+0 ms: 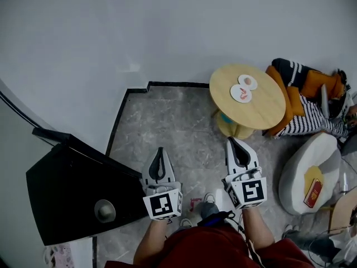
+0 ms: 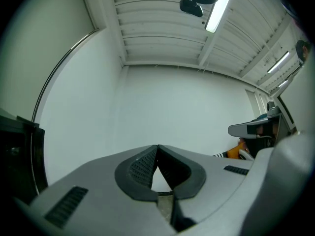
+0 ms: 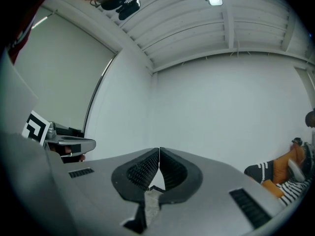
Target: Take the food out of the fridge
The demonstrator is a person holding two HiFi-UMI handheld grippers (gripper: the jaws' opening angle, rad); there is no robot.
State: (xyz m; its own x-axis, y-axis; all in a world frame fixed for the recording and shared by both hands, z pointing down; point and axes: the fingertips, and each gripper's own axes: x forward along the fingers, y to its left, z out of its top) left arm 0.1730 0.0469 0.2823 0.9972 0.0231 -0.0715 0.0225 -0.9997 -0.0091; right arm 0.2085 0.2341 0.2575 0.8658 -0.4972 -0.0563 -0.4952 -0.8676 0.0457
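Observation:
Both grippers are held level over the grey floor, pointing at a white wall. My left gripper (image 1: 160,149) (image 2: 157,145) has its jaws closed tip to tip, with nothing between them. My right gripper (image 1: 231,140) (image 3: 159,149) is likewise shut and empty, level with the left one. To the left of the left gripper stands a black box-shaped cabinet (image 1: 72,194), which may be the fridge, with a round silvery object (image 1: 104,210) on top. Its dark edge (image 2: 15,151) shows at the left of the left gripper view. No food is visible.
A round wooden table (image 1: 262,108) with two small plates (image 1: 243,88) stands ahead to the right. Behind it lie striped and orange cushions (image 1: 304,102). A pale beanbag seat (image 1: 304,172) holding a red packet (image 1: 314,193) sits at the right. My shoes (image 1: 207,205) show below.

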